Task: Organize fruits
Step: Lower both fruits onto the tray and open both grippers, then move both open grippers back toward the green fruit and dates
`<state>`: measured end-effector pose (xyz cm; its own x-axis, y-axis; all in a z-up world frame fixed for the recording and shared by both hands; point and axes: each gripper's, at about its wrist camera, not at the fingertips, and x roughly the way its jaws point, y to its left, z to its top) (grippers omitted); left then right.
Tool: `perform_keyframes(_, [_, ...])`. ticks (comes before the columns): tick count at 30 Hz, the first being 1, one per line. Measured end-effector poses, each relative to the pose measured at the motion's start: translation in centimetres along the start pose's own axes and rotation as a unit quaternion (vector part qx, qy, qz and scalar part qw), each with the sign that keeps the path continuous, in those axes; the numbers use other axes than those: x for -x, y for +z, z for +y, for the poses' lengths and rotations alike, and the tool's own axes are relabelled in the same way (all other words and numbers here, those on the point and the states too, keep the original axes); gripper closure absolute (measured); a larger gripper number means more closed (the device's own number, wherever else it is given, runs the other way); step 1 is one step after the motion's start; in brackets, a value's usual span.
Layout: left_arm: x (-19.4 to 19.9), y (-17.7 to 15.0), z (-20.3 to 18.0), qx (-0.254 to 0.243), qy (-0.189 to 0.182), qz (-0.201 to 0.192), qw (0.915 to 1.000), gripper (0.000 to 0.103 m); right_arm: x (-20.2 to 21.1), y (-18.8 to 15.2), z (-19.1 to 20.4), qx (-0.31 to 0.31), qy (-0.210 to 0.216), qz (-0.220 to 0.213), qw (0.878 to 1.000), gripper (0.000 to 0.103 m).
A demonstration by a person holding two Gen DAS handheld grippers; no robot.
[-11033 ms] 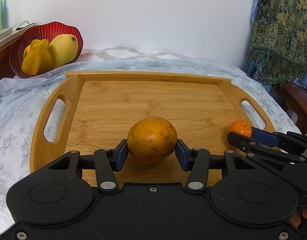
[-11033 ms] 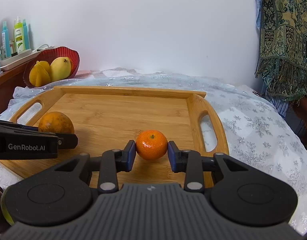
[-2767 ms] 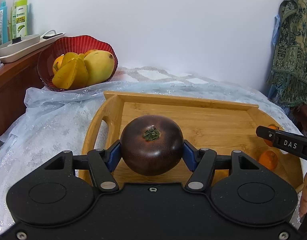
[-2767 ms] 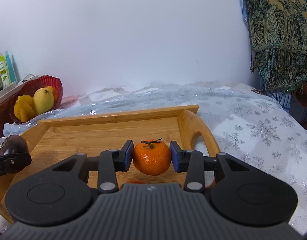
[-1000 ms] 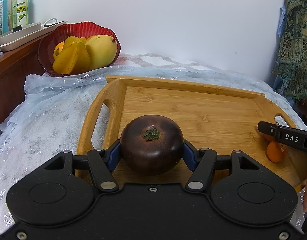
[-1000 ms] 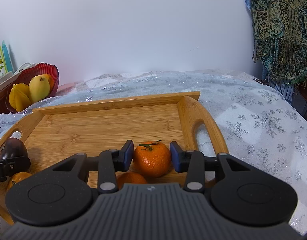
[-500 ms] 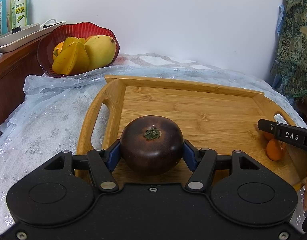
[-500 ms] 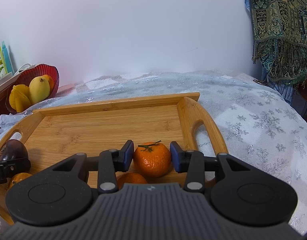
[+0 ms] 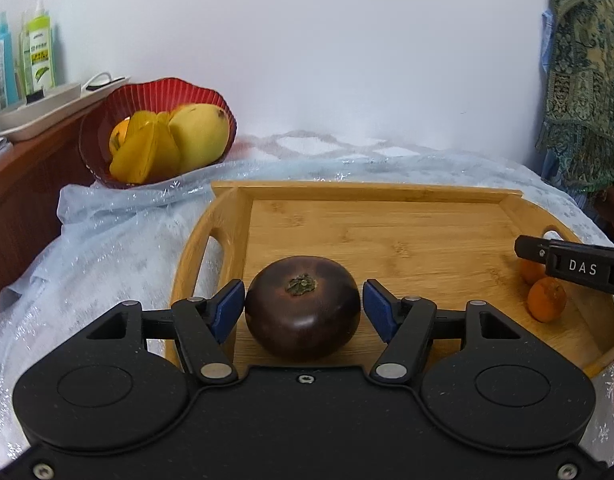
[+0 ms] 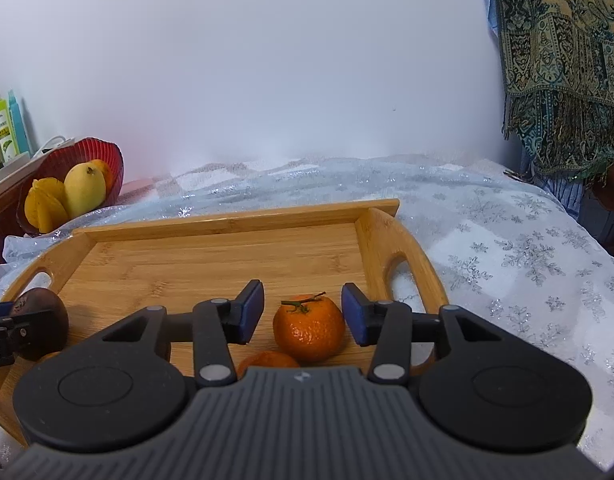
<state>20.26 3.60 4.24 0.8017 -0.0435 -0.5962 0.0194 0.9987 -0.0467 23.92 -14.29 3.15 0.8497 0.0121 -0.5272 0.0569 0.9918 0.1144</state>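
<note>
While its blue pads draw apart, the left hand-held gripper [image 9: 303, 308] has a dark purple-brown fruit [image 9: 302, 313] sitting between them, green stem scar facing up. A sliver of space shows on each side of the fruit, so the pads no longer press it, and it rests on the wooden tray [image 9: 387, 236] near the tray's left handle cut-out.

Over on the other side, the right hand-held gripper [image 10: 303, 312] is spreading as well. A small mandarin [image 10: 309, 328] with a short stem stands between its pads with clear gaps on both sides, down on the tray floor by the right handle. A second mandarin [image 10: 268, 359] lies just in front of it, touching or nearly so, partly hidden behind the gripper body. From the left wrist view, both mandarins show at the tray's far right corner, under the black arm of the right gripper that is marked with white letters.

Beyond the tray, a pale cloth [image 10: 507, 240] with silver snowflakes covers the surface it sits on. At the back left, a red ribbed bowl [image 9: 155, 92] holds a yellow mango [image 9: 199, 136], a starfruit [image 9: 143, 152] and an orange fruit mostly hidden behind them. Behind the bowl, a wooden shelf carries a white dish and some bottles [image 9: 41, 56]. A patterned fringed shawl [image 10: 559, 60] hangs at the right against the white wall.
</note>
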Motion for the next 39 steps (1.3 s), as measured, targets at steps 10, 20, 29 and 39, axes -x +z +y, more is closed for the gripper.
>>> perform_keyframes(10, [1.7, -0.1, 0.0, 0.006, -0.010, -0.017, 0.9998, 0.028, 1.8, -0.3, 0.8, 0.000, 0.003, -0.016, 1.000, 0.029])
perform_keyframes(20, [4.2, -1.4, -0.6, -0.001, -0.029, -0.032, 0.9991, 0.018, 4.6, -0.9, 1.0, -0.007, -0.003, -0.032, 0.999, 0.017])
perform_keyframes(29, [8.2, -3.3, -0.7, -0.006, -0.044, -0.057, 0.9974, 0.007, 8.0, -2.4, 0.3, -0.006, -0.016, -0.050, 0.999, 0.013])
perform_keyframes(39, [10.2, -5.9, -1.0, 0.001, -0.054, -0.053, 0.9971, 0.004, 12.7, -8.1, 1.8, 0.038, -0.037, -0.067, 0.996, 0.010])
